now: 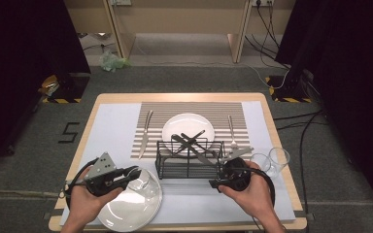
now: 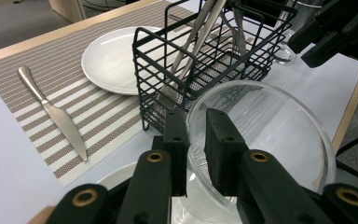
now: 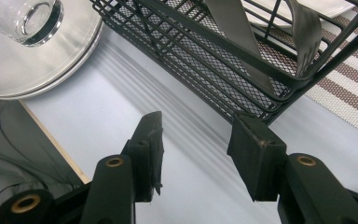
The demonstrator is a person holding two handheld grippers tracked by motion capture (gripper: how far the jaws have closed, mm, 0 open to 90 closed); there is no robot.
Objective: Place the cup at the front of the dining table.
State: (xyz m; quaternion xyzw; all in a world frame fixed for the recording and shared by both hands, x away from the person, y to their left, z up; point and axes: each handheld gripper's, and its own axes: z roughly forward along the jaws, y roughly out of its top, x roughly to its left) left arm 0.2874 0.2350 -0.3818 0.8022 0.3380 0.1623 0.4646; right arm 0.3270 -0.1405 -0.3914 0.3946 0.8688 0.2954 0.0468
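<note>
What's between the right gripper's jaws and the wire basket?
Nothing: in the right gripper view, the right gripper is open over bare grey mat, just short of the basket corner.

The wooden bench [image 1: 281, 145] stands on grey carpet floor [image 1: 184, 77]. Black curtains [image 1: 24, 39] hang beyond its far left and far right corners. Past its far edge stands light wooden furniture [image 1: 179, 19], with cables [image 1: 267, 29] trailing across the floor. Yellow-and-black striped tape [image 1: 60, 100] marks the floor near the far left corner.

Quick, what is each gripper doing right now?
Left gripper: shut on the glass bowl, pinching its rim.
Right gripper: open, holding nothing, beside the basket.
</note>
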